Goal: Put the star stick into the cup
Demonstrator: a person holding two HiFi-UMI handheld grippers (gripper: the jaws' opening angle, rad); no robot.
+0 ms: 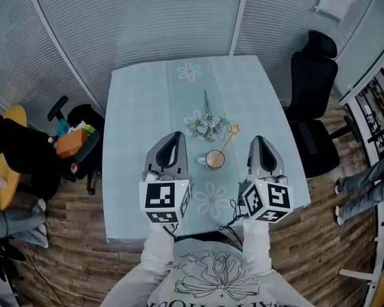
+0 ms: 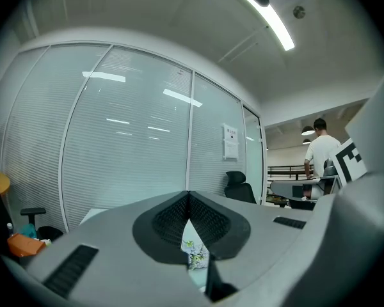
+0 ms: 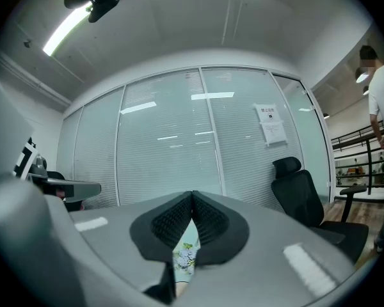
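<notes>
In the head view a small cup [image 1: 214, 159] stands on the pale table [image 1: 141, 101]. The star stick [image 1: 228, 139] leans out of the cup, its yellow star up and to the right. My left gripper [image 1: 175, 137] is held just left of the cup, shut and empty. My right gripper [image 1: 262, 141] is held to the right of the cup, shut, with nothing in it. In the left gripper view the gripper's tips [image 2: 188, 196] meet, and in the right gripper view the other gripper's tips [image 3: 192, 196] meet as well.
A bunch of pale flowers [image 1: 207, 124] lies just beyond the cup. A black office chair [image 1: 312, 101] stands at the table's right, another chair with an orange bag [image 1: 73, 142] at its left. A person's legs [image 1: 365, 178] show at far right. Glass walls with blinds stand behind.
</notes>
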